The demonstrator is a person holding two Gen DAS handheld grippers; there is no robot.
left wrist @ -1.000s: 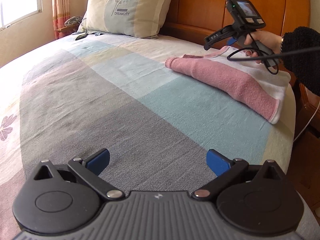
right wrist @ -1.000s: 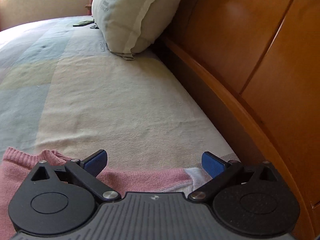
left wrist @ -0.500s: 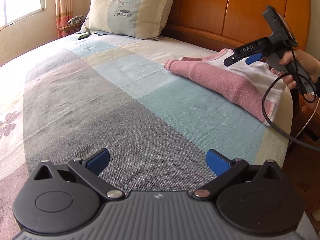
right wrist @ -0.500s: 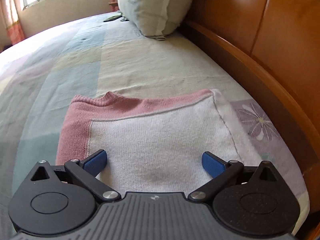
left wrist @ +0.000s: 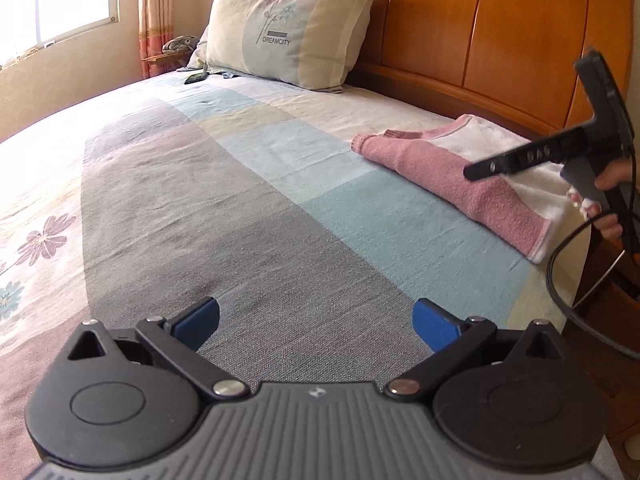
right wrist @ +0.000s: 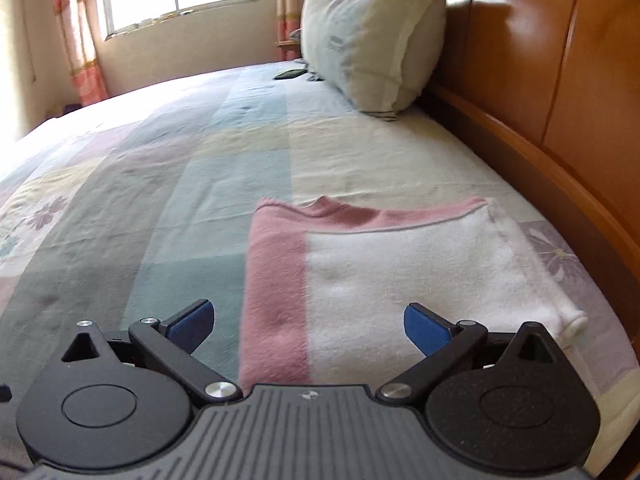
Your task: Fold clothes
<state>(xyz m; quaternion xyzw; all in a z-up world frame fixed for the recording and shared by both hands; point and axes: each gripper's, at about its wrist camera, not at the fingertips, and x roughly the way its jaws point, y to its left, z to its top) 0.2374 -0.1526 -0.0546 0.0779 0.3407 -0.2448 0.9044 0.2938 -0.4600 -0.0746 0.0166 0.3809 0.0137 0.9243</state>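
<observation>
Both tools (left wrist: 316, 322) (right wrist: 309, 322) wide open, empty

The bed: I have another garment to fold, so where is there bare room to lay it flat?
The widest free patch is the grey and blue middle of the bedspread, between the left tool and the pillow. The headboard side corner is crowded: the folded pink and white sweater fills it. A small dark object lies by the pillow.
</observation>
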